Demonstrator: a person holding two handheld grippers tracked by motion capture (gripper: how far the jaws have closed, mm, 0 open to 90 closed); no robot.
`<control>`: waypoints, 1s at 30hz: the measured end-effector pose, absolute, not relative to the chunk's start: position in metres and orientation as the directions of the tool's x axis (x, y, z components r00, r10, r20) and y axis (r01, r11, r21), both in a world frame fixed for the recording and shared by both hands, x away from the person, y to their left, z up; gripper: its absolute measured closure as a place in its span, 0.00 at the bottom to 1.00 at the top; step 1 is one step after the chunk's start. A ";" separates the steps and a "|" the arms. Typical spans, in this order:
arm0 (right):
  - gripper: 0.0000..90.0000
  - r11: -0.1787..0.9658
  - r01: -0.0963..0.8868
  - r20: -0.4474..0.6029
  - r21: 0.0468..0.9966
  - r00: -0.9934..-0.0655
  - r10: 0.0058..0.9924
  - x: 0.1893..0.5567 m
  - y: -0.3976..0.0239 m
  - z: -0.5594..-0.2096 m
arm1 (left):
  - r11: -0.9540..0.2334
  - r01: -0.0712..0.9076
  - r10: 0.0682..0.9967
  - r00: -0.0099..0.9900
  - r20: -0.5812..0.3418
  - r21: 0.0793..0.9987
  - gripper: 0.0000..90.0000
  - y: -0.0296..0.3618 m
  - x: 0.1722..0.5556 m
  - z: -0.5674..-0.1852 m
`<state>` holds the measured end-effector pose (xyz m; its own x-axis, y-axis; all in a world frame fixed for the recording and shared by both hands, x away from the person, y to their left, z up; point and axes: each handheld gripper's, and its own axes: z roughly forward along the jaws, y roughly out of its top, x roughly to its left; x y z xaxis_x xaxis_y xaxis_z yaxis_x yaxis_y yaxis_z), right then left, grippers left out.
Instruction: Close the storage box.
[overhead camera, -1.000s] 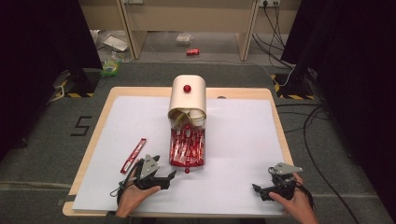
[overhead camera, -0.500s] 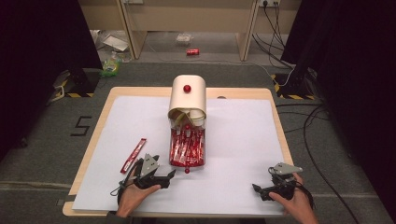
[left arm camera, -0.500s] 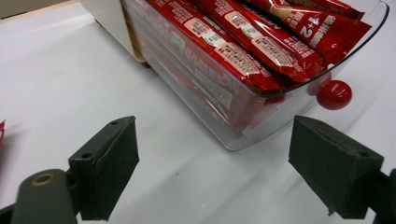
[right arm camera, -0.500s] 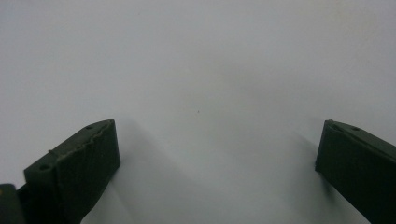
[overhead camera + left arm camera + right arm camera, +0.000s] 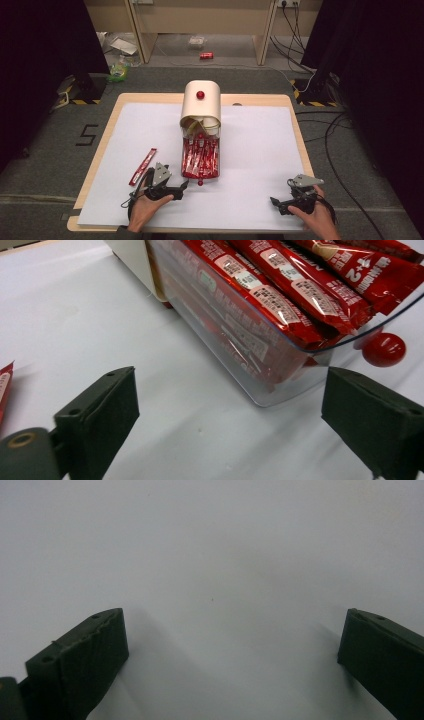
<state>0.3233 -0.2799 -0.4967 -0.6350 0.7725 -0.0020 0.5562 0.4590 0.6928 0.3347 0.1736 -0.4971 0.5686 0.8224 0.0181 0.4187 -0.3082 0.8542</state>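
A cream dispenser box [image 5: 200, 104] with a red knob stands at the middle of the table. Its clear drawer [image 5: 200, 159] is pulled out toward me and packed with red sachets [image 5: 280, 305]. A round red knob [image 5: 384, 349] sits at the drawer's front. One loose red sachet [image 5: 143, 166] lies to the drawer's left. My left gripper [image 5: 184, 186] rests on the white sheet just short of the drawer's near left corner [image 5: 280, 385]. Its jaws have just been opening and stand open with nothing between them [image 5: 235, 410]. My right gripper [image 5: 274, 202] lies open on bare sheet at the near right [image 5: 230, 645].
A white sheet [image 5: 260, 150] covers the wooden table [image 5: 300, 125]. Cables [image 5: 340, 145] run over the floor on the right. Small litter [image 5: 206, 55] lies on the floor beyond the table.
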 end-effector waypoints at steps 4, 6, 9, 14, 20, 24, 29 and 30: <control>0.00 0.459 0.556 -0.002 0.693 -0.635 0.773 0.323 -0.280 -0.497 | -0.313 0.420 0.823 0.567 0.023 0.852 0.06 0.171 0.338 -0.497; 0.00 0.459 0.556 -0.003 0.693 -0.635 0.772 0.323 -0.280 -0.497 | -0.321 0.417 0.825 0.565 0.034 0.850 0.05 0.169 0.339 -0.496; 0.00 0.459 0.556 -0.003 0.693 -0.635 0.772 0.323 -0.280 -0.497 | -0.310 0.415 0.828 0.561 0.028 0.855 0.05 0.165 0.342 -0.496; 0.00 0.460 0.556 -0.003 0.693 -0.635 0.772 0.323 -0.280 -0.497 | -0.274 0.423 0.838 0.546 -0.001 0.864 0.05 0.166 0.347 -0.496; 0.00 0.460 0.556 -0.003 0.692 -0.635 0.773 0.323 -0.280 -0.497 | -0.270 0.408 0.838 0.546 0.004 0.872 0.06 0.163 0.351 -0.491; 0.00 0.462 0.554 -0.005 0.693 -0.637 0.771 0.323 -0.280 -0.497 | -0.243 0.400 0.843 0.538 -0.012 0.884 0.08 0.163 0.354 -0.488; 0.00 0.460 0.556 -0.003 0.692 -0.635 0.773 0.323 -0.280 -0.497 | -0.225 0.405 0.844 0.536 -0.030 0.886 0.09 0.163 0.358 -0.487; 0.00 0.460 0.556 -0.003 0.693 -0.635 0.772 0.323 -0.280 -0.497 | -0.224 0.405 0.844 0.535 -0.031 0.886 0.08 0.163 0.359 -0.488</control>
<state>0.3232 -0.2798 -0.4967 -0.6350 0.7725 -0.0027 0.5561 0.4596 0.6925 0.3589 0.1630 -0.4879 0.5347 0.8444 -0.0313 0.4052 -0.2237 0.8864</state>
